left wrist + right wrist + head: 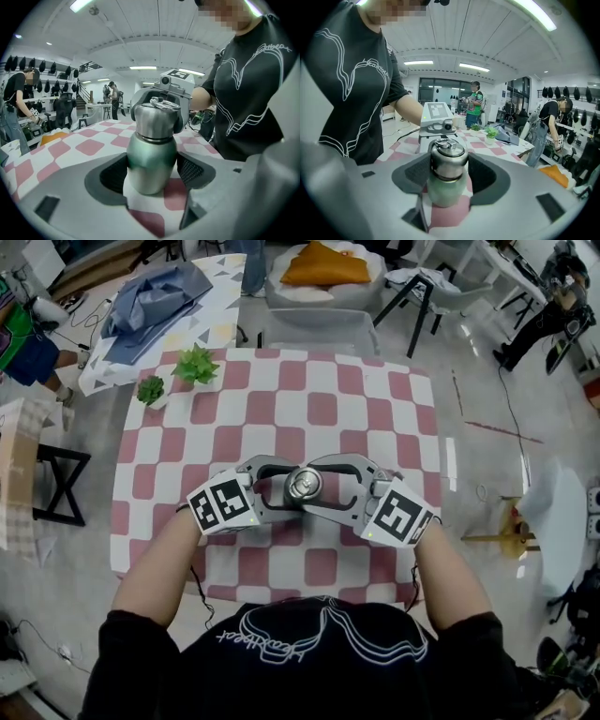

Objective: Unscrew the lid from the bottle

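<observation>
A small green metal bottle point(303, 486) with a steel lid point(448, 157) stands upright on the red-and-white checked table point(322, 409), near its front edge. My left gripper point(152, 168) comes in from the left; its pads press on both sides of the green body point(151, 159). From the right, my right gripper point(449, 168) reaches in higher up, with its pads closed round the lid. In the head view the left gripper point(284, 489) and the right gripper point(325, 489) meet at the bottle, and only the lid's top shows between them.
Two small potted plants point(195, 365) point(150, 388) stand at the table's far left corner. A grey chair point(323, 329) is behind the table, and a side table with blue cloth point(155, 301) at the back left. A person point(474, 110) stands further off.
</observation>
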A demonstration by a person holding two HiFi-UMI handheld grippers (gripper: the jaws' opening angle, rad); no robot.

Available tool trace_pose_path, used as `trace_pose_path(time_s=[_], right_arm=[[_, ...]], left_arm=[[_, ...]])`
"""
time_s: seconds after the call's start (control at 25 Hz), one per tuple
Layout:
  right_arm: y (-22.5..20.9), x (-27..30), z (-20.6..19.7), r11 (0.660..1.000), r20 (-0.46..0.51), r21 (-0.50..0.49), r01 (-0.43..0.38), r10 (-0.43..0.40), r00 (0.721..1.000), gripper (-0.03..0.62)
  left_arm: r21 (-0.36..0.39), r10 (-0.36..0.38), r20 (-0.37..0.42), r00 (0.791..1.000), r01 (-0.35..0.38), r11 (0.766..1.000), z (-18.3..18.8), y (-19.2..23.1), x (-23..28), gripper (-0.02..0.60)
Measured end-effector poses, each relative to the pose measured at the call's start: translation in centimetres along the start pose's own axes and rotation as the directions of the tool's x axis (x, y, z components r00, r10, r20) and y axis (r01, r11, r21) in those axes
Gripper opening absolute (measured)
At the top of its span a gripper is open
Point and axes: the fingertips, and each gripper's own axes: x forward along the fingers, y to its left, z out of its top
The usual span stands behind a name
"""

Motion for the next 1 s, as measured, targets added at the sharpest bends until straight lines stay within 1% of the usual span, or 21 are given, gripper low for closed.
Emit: trace_pose_path(time_s=[0.2,0.32,0.4,0.52,0.6,0.68,0.76,0.84,1.0], right_arm=[[0.4,-0.1,0.0,1.0,-0.008,-0.01,-0.002,0.002,1.0,0.247],[0.4,-0.1,0.0,1.0,-0.006,0.003,0.002,-0.002,1.0,0.249],[0.3,-0.1,0.1,1.0,-0.004,0.015,0.016,-0.016,1.0,0.253],[0.3,-0.1,0.5,0.996,0.037,0.06,0.071,-0.074,0.997,0.321],[0.2,-0.3,0.8,0.986,0.083,0.109,0.128,-0.137,0.987,0.325],[0.1,-0.7,1.1,0.974,0.116,0.143,0.176,-0.193,0.974,0.325],[0.3,-0.9,1.3,0.964,0.15,0.173,0.203,-0.23,0.962,0.327],[0.5,-1.1,1.3,0.952,0.17,0.205,0.226,-0.262,0.95,0.33],[0.3,-1.3,0.8,0.926,0.164,0.245,0.288,-0.332,0.929,0.327]], left_arm=[[0.0,-0.001,0.011,1.0,0.001,1.0,0.1,-0.4,-0.1,0.333],[-0.011,0.019,0.015,1.0,-0.019,1.0,0.1,-0.4,0.0,0.333],[-0.024,0.045,0.029,0.999,-0.044,0.999,0.2,-0.3,-0.1,0.333],[-0.05,0.099,0.048,0.994,-0.097,0.994,0.2,-0.1,-0.1,0.332],[-0.073,0.144,0.042,0.989,-0.141,0.987,0.2,-0.2,0.0,0.333],[-0.103,0.198,0.032,0.98,-0.194,0.976,0.2,-0.3,0.1,0.333],[-0.137,0.258,0.03,0.966,-0.252,0.958,0.2,-0.3,0.1,0.333],[-0.173,0.323,0.032,0.946,-0.313,0.934,0.2,-0.3,0.1,0.333],[-0.234,0.435,0.019,0.9,-0.419,0.877,0.4,-0.4,0.3,0.333]])
